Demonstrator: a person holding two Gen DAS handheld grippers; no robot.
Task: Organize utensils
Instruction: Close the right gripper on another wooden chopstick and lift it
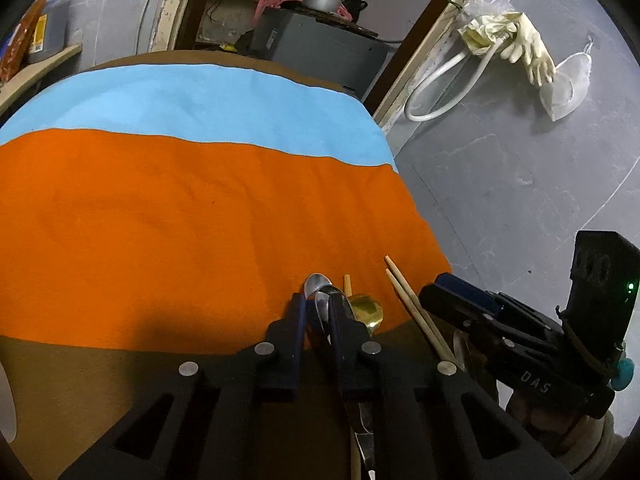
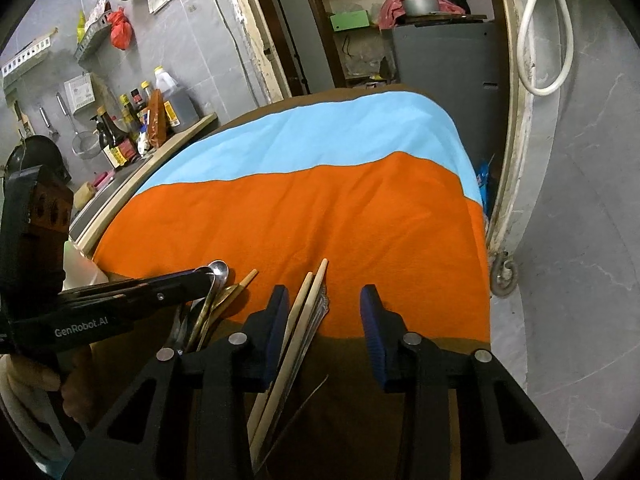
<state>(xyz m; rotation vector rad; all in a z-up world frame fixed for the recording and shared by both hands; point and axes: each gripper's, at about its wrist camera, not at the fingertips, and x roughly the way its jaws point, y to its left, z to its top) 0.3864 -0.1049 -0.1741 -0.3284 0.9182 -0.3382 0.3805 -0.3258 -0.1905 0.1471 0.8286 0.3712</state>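
Note:
My left gripper [image 1: 318, 300] is shut on a silver spoon [image 1: 318, 286] at the near edge of the orange cloth [image 1: 180, 240]. A gold spoon [image 1: 366, 310] and a wooden stick [image 1: 347, 283] stand just right of it. Two wooden chopsticks [image 1: 412, 304] lean further right. In the right wrist view my right gripper [image 2: 324, 312] is open and empty, with the chopsticks [image 2: 306, 304] and a patterned silver handle [image 2: 322, 308] between its fingers [image 2: 278, 320]. The left gripper [image 2: 204, 276] holds the silver spoon [image 2: 220, 269] at the left there.
The table carries an orange cloth and a blue cloth [image 1: 208, 104] over brown fabric [image 1: 120, 368]. A counter with sauce bottles [image 2: 120, 136] runs along the left. A grey cabinet [image 2: 444, 68] stands behind. Grey tiled wall [image 1: 520, 184] lies off the right table edge.

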